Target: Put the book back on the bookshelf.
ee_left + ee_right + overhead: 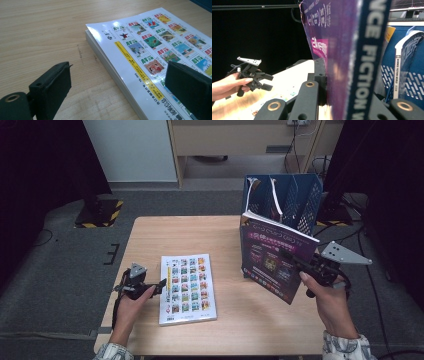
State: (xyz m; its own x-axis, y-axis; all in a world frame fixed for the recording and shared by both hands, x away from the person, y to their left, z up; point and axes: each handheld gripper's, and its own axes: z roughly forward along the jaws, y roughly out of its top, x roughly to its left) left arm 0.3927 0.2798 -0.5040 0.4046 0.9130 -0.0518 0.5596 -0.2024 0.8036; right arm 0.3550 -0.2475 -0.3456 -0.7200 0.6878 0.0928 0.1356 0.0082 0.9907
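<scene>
A book with a grid of small colourful pictures on its cover lies flat on the wooden table. My left gripper rests at the book's left edge, open. In the left gripper view its jaws straddle the edge of the book without touching it. My right gripper is shut on a purple magazine, held upright and tilted above the table's right side. In the right gripper view the purple magazine is pinched between the jaws, with its dark blue spine towards the camera.
A blue perforated file rack stands at the table's back right, just behind the held magazine, with magazines upright in its slots. The left gripper shows far off in the right gripper view. Dark stands flank the table.
</scene>
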